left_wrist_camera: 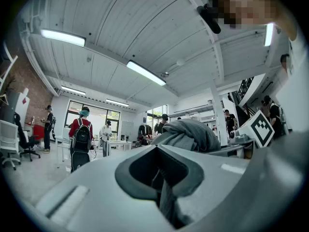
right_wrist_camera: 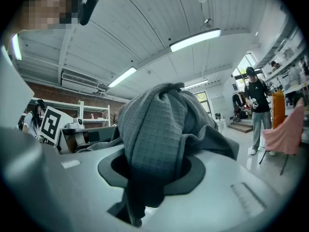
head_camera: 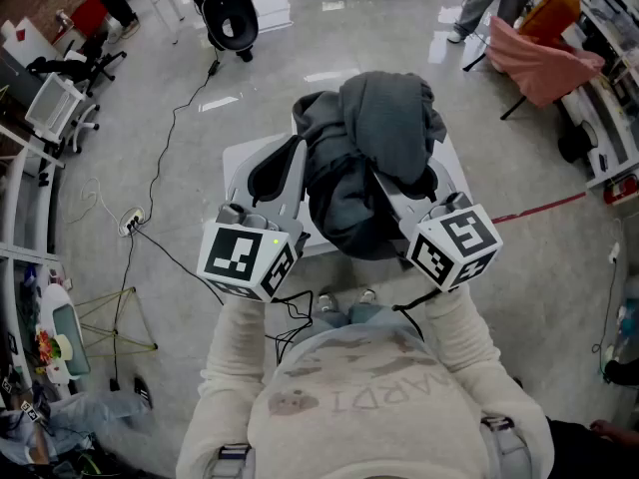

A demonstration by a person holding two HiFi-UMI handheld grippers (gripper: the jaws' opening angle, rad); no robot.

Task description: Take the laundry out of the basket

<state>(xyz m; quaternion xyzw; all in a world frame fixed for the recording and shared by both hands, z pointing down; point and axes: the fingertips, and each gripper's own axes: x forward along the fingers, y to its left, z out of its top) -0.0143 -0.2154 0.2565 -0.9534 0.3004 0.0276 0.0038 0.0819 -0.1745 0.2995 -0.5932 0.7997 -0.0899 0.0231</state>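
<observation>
A grey waffle-knit garment (head_camera: 379,138) hangs bunched between my two raised grippers, above a white table (head_camera: 245,163). My left gripper (head_camera: 293,158) holds its left side, with a thin fold of cloth pinched in the shut jaws. The left gripper view shows the left gripper (left_wrist_camera: 161,178) tilted up at the ceiling and the garment (left_wrist_camera: 188,134) heaped beyond it. My right gripper (head_camera: 399,186) is shut on the garment's right side. In the right gripper view the garment (right_wrist_camera: 154,129) drapes over the right gripper (right_wrist_camera: 149,178) and fills its jaws. No basket is in view.
Cables (head_camera: 160,168) run over the floor at the left, by a black chair (head_camera: 232,18). A pink cloth (head_camera: 544,63) lies over a chair at the upper right. Red tape (head_camera: 539,208) marks the floor. Several people stand in the room's background (left_wrist_camera: 82,137).
</observation>
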